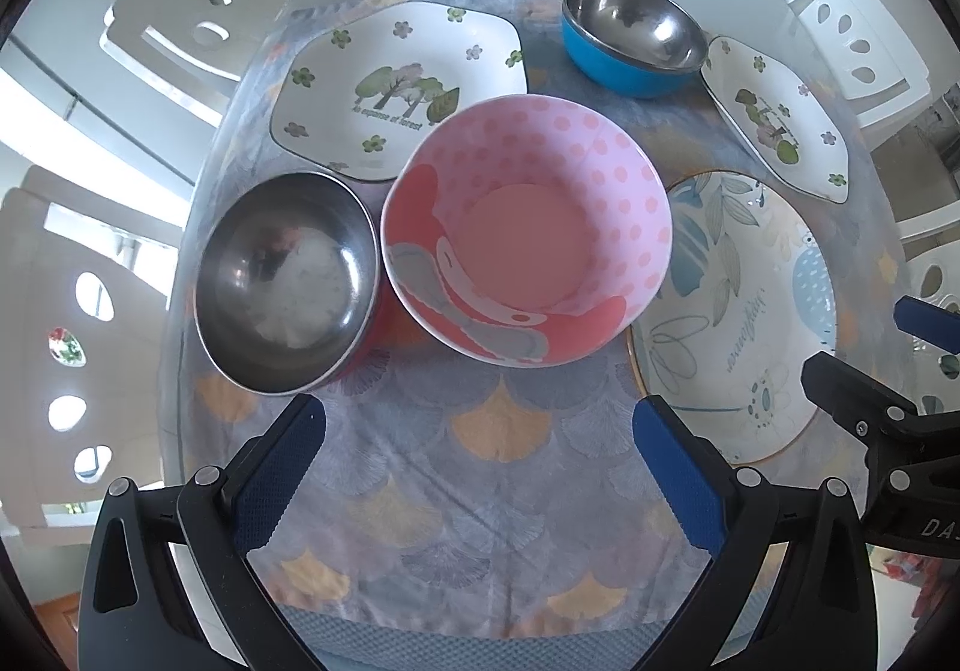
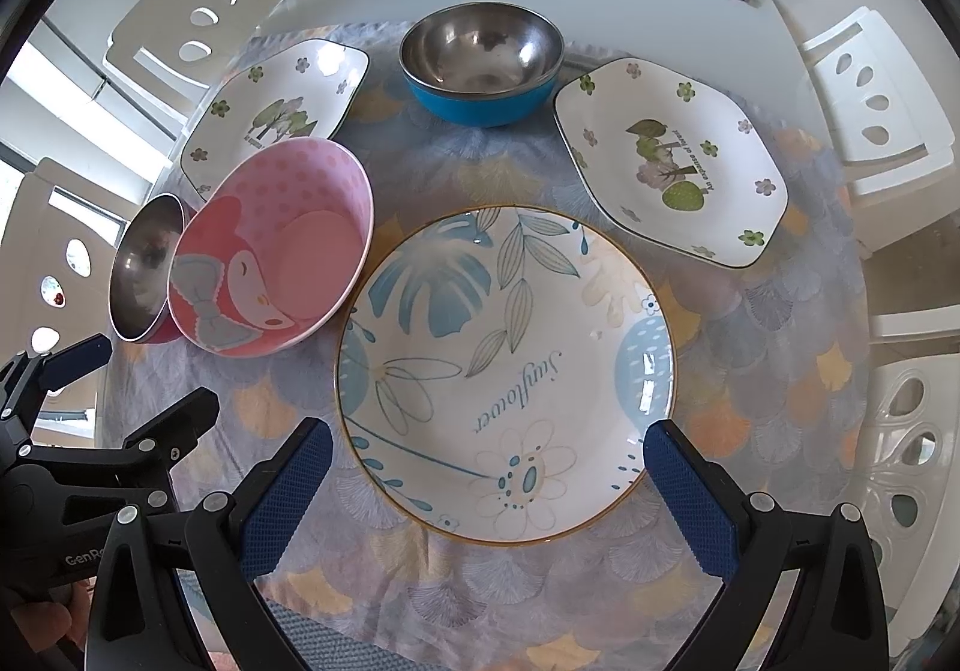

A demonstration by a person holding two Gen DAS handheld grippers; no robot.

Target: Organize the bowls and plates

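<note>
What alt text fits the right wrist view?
An open right gripper hovers over a round floral plate on a patterned cloth. Behind it are a blue bowl, two square plates and a pink bowl.

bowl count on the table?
3. Pink bowl at the centre, steel bowl touching its left side, blue-sided bowl at the far edge of the cloth between the two square plates. None looks hidden.

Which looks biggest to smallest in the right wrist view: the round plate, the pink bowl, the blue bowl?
1. Round plate, largest, though it is also nearest the camera.
2. Pink bowl.
3. Blue bowl, smallest, but farthest away, so its true size against the pink bowl is unsure.
</note>
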